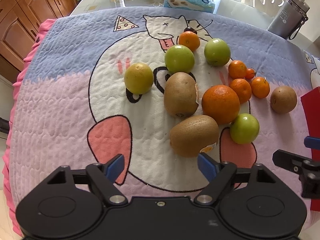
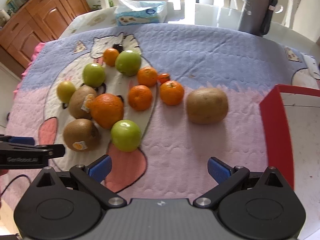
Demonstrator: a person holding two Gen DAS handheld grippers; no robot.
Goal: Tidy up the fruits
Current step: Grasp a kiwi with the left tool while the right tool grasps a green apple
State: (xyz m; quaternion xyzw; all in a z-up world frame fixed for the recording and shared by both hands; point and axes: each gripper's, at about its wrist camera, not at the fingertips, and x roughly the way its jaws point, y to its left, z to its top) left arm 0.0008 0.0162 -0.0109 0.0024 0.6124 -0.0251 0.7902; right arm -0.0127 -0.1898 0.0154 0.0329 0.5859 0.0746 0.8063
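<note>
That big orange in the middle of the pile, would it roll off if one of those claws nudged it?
Probably only a little. The big orange is round, so it should roll readily, but the quilted blanket looks soft and would likely slow it. It also seems hemmed in by a kiwi and a green apple, which might stop it or get shoved along.

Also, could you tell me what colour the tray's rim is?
Red rim, clearest in the right wrist view.
</note>
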